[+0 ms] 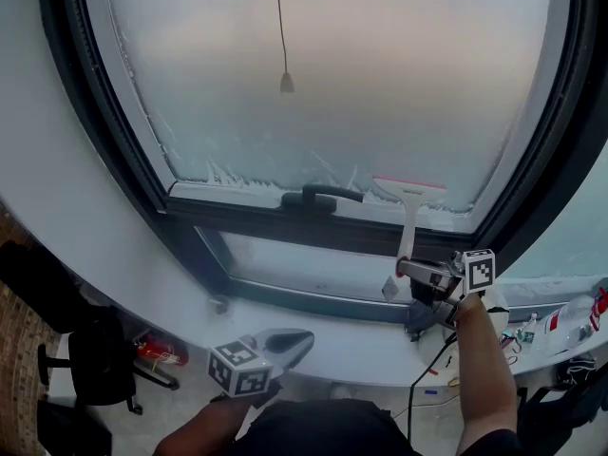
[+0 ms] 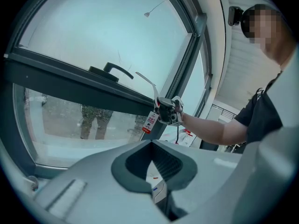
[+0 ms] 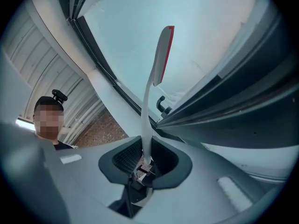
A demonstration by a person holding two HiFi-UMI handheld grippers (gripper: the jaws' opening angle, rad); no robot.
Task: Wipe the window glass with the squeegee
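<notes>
Squeegee [image 1: 409, 194] is clamped at the handle's low end by R gripper [image 1: 410, 270]. Blade is set at the bottom of upper glass [image 1: 332, 84], just above frame bar [image 1: 247, 215] and just right of window handle [image 1: 319, 196]; blade-to-glass contact can't be confirmed. L gripper [image 1: 288, 343] is held low near sill [image 1: 142, 297], jaws closed together, nothing betw. them. Risks (judged): grip is taken at the far end of a thin handle, so blade may be twisted or levered off glass under pressure, giving streaks. A leftward pass may be snagged on window handle. An upward stroke may be fouled by cord pull [image 1: 286, 83]. Foam [image 1: 237, 176] along the pane's bottom edge may be missed. Count: squeegee x1, grippers x2, window handle x1, cord pull x1, panes x2 (upper frosted; lower pane [image 1: 304, 266]).
</notes>
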